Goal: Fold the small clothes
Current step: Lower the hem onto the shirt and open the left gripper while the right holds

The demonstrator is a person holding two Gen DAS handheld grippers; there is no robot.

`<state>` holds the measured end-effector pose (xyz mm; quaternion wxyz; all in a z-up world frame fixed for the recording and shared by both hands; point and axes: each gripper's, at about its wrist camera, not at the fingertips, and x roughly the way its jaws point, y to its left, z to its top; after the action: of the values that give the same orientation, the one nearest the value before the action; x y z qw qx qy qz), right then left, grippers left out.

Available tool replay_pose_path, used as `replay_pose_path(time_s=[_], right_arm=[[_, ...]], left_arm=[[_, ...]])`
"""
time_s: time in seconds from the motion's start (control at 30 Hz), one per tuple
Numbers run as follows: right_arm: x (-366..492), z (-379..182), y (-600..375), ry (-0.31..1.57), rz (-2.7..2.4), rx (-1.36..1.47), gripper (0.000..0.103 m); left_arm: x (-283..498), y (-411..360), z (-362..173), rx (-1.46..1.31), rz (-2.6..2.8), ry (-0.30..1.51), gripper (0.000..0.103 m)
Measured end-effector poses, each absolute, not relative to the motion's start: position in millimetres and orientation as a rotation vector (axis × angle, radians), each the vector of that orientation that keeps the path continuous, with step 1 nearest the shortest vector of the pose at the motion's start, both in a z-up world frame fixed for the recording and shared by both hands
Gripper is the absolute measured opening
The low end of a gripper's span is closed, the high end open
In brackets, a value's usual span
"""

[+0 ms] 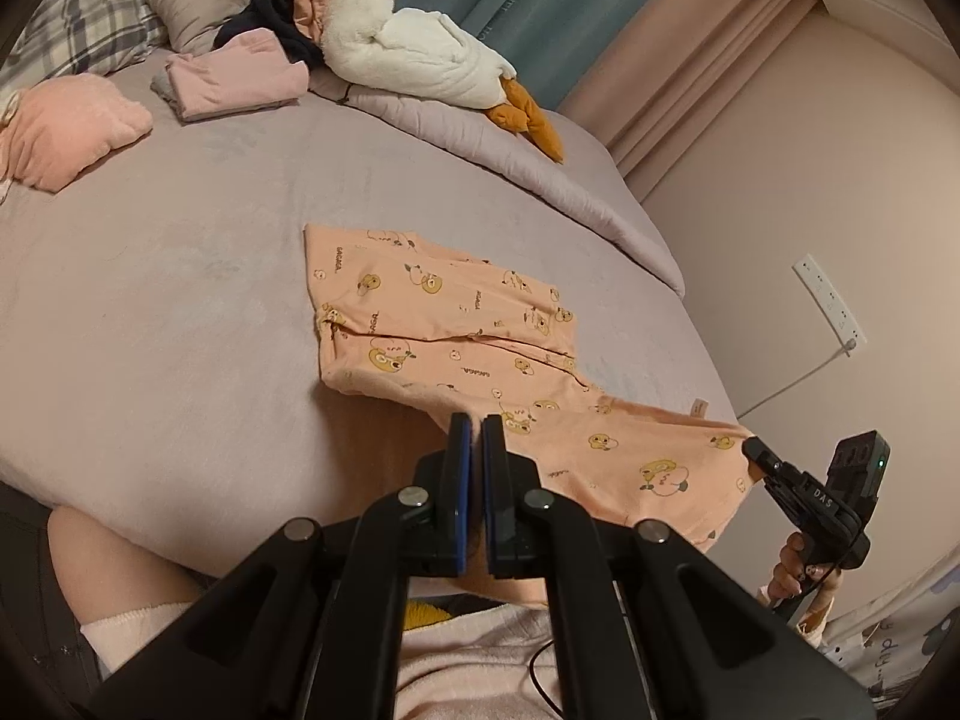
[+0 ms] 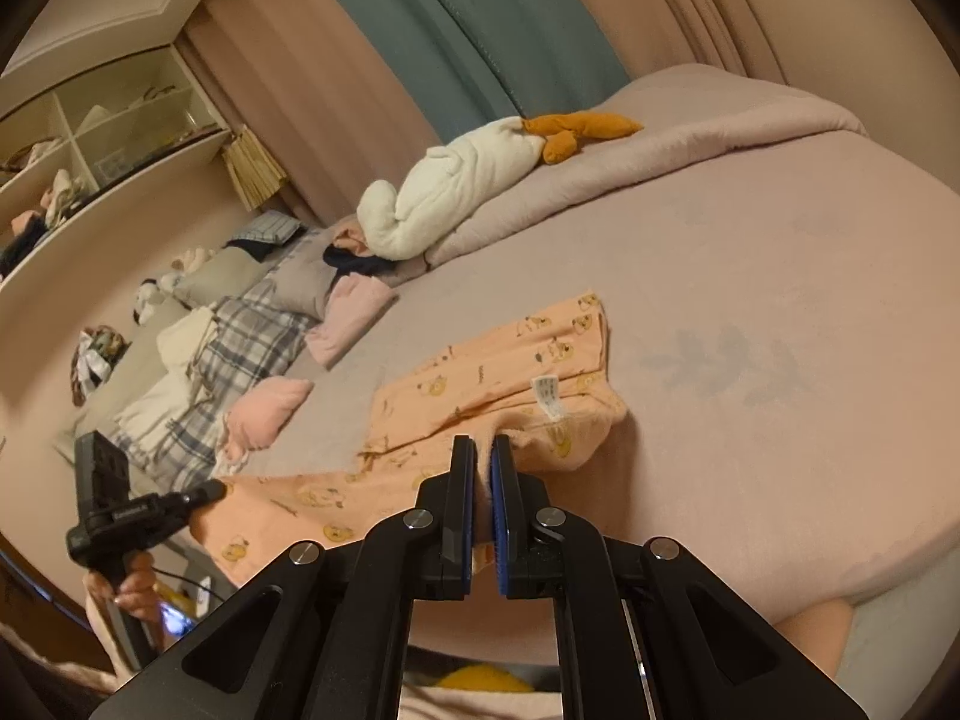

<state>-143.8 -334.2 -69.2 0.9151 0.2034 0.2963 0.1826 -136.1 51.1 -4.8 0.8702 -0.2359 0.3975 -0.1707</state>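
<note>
Left wrist view. Left claw (image 1: 477, 426) was pinched together on the near hem of the peach printed garment (image 1: 444, 324), a sliver of cloth between the blue pads. Right claw (image 1: 757, 449) gripped the same hem farther right, held by a hand (image 1: 798, 570) off the bed's corner. Between the two claws the hem was lifted clear of the bed (image 1: 150, 312); the far part lay flat on the mauve sheet. Garment's long axis ran from the raised near-right hem away to the upper left. Wide bare sheet lay left of the garment. Bed's right edge fell away just beyond the cloth, toward the wall with a socket strip (image 1: 831, 300). Folded pink clothes (image 1: 234, 81), a pink cushion (image 1: 66, 132) and a white plush goose (image 1: 414, 54) sat well apart at the far side.

Right wrist view. Right claw (image 2: 483, 447) was clamped shut on the bunched hem, just beside a white care label (image 2: 549, 397). Left claw (image 2: 210, 491) held the hem at the left, over the bed's near edge. Garment stretched away from both claws toward the goose, its far end flat. Open sheet spread broadly to the right, up to a rolled quilt (image 2: 690, 138). Plaid pillows (image 2: 240, 330) and shelves (image 2: 102, 132) stood along the left.
</note>
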Motion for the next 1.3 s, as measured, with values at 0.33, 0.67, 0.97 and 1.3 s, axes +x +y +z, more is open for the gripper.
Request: replay_pose_path(time_s=[0.33,0.67,0.97,1.3], right_arm=[[-137.2,-84.4,-333.2,0.656,0.355,0.435,0.007],[-133.7,-83.6,-334.4,0.642,0.365,0.466,0.007],[-128.2,-84.8,-333.7,0.643,0.374,0.483,0.007],[-121.6,-81.5,-337.3,0.646,0.378,0.501,0.007]], left_arm=[[-129.3,60.3,-36.8,-0.516,-0.315,0.93,0.001],[-114.0,31.3,-105.8,-0.412,-0.263,1.144,0.031],[-93.7,18.0,-132.2,-0.399,-0.254,1.224,0.031],[-89.0,12.1,-103.9,-0.43,-0.316,1.111,0.0]])
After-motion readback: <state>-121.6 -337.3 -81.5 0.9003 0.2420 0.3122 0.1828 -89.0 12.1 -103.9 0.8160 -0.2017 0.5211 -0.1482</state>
